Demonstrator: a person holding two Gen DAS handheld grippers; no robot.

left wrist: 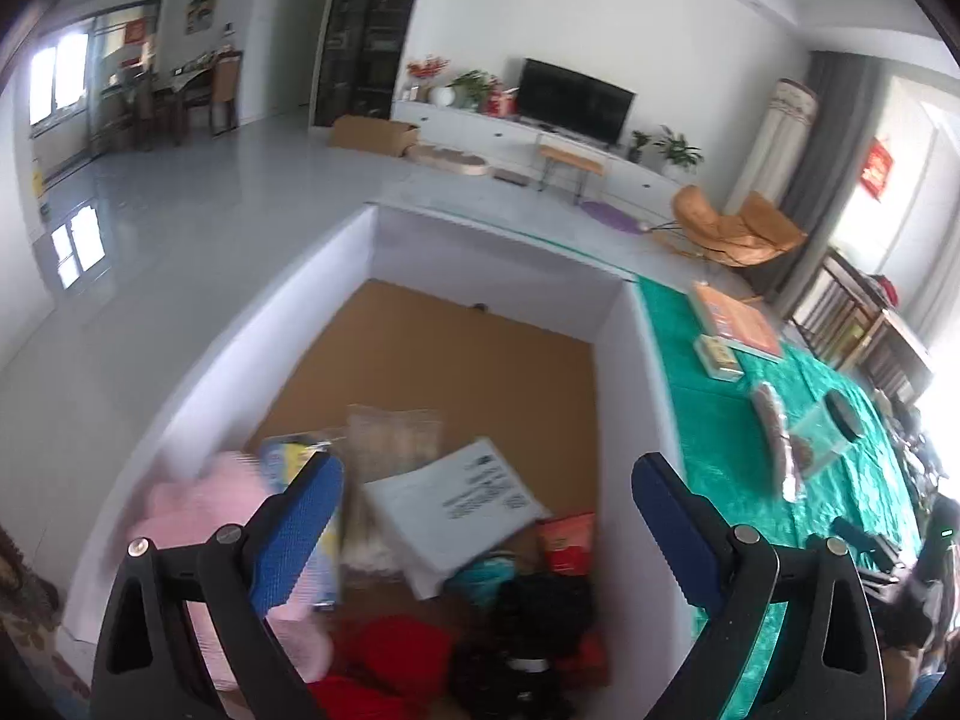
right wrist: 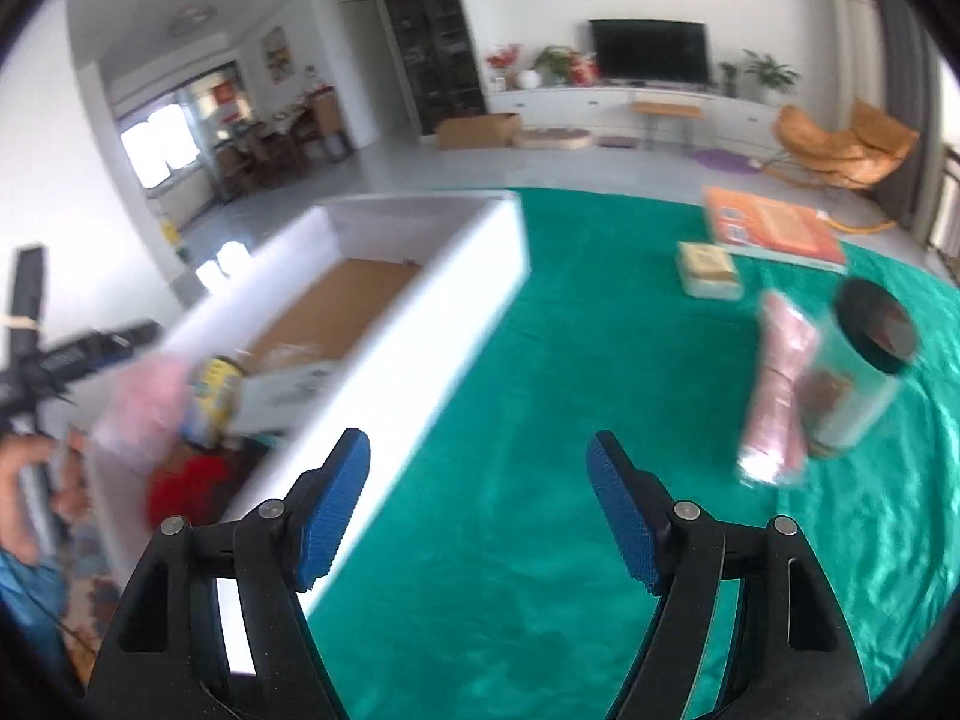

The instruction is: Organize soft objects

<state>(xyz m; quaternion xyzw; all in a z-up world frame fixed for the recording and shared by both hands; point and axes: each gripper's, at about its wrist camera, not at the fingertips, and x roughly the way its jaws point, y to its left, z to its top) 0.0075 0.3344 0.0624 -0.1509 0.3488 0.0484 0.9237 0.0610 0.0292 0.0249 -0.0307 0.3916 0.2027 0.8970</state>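
Right now my left hand-held gripper hangs over the white box with its blue pads spread wide and nothing between them. Inside the box, on its brown cardboard floor, the soft things lie piled at the near end: a pink plush item at the near left against the wall, a red fabric bundle at the near edge, a black soft item just right of the red one, and a bit of teal cloth beside it. A grey-white mailer bag lies tilted over the pile, with a clear plastic packet beyond it, a yellow-and-blue packet to its left and a small red box to its right.

My right hand-held gripper is also wide open and empty, held above the green cloth on the desk, just right of the white box's wall. On the cloth at the far right lie an orange book and a small beige box near it. Nearer, a pink wrapped roll lies touching a clear jar with a black lid, both blurred.
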